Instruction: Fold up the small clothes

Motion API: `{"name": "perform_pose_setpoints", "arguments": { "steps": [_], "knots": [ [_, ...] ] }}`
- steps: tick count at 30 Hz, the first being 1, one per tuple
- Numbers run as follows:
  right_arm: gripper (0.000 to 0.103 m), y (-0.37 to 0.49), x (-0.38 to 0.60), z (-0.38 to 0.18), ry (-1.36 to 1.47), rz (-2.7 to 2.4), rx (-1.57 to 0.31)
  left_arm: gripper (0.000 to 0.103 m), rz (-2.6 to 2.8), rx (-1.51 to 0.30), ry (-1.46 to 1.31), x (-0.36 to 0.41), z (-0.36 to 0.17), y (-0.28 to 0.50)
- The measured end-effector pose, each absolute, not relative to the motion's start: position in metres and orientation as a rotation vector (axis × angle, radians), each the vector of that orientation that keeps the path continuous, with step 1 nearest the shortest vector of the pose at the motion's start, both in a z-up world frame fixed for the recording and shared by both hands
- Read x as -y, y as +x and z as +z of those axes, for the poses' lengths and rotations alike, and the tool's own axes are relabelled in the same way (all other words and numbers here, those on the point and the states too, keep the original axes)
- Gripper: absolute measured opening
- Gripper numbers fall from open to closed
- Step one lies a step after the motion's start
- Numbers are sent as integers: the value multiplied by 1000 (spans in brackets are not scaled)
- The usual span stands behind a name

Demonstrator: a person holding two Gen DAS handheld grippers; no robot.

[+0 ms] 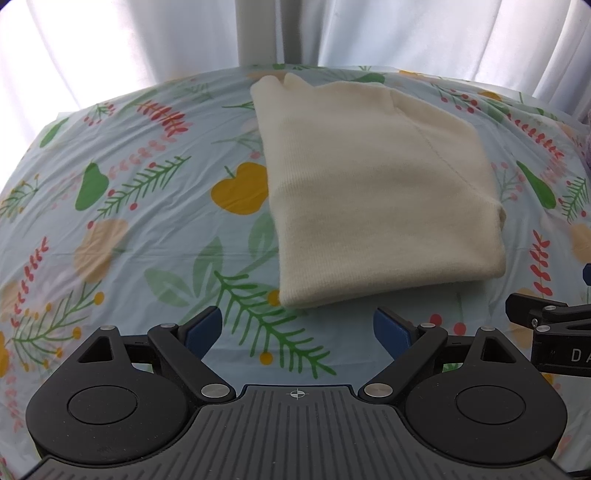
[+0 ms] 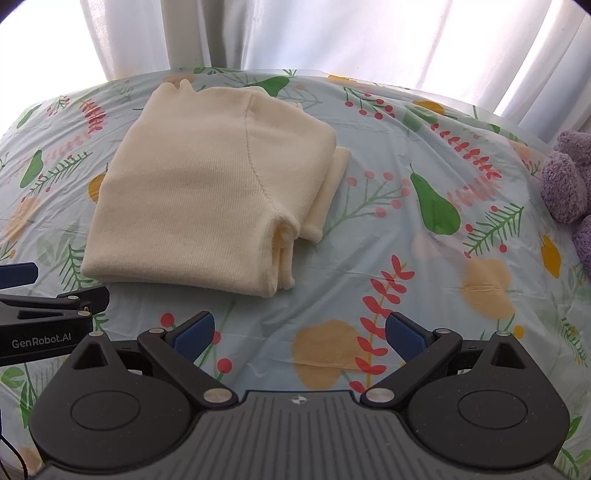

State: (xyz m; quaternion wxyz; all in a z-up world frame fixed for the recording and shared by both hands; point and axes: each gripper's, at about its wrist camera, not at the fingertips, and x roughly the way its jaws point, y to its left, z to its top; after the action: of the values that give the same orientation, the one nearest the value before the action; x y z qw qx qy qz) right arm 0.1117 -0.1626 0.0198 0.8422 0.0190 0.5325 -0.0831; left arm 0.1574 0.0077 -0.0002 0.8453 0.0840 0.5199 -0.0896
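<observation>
A cream knit garment (image 1: 373, 192) lies folded into a thick rectangle on the floral tablecloth (image 1: 110, 206). In the right wrist view the garment (image 2: 207, 192) lies left of centre, with its stacked folded edges showing at the near right corner. My left gripper (image 1: 297, 328) is open and empty, just in front of the garment's near edge. My right gripper (image 2: 299, 332) is open and empty, over bare tablecloth (image 2: 406, 258) to the right of the garment's near corner. Each gripper shows at the edge of the other's view.
A purple fuzzy garment (image 2: 569, 184) lies at the table's right edge. White curtains (image 2: 332, 33) hang behind the far edge of the table.
</observation>
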Motion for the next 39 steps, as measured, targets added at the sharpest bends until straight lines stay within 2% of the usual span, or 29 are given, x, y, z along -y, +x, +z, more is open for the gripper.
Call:
{"name": "perform_pose_setpoints", "arguments": {
  "steps": [39],
  "knots": [
    [99, 113, 164, 22, 42, -186, -1107, 94, -191, -1111, 160, -9, -2, 160]
  ]
}}
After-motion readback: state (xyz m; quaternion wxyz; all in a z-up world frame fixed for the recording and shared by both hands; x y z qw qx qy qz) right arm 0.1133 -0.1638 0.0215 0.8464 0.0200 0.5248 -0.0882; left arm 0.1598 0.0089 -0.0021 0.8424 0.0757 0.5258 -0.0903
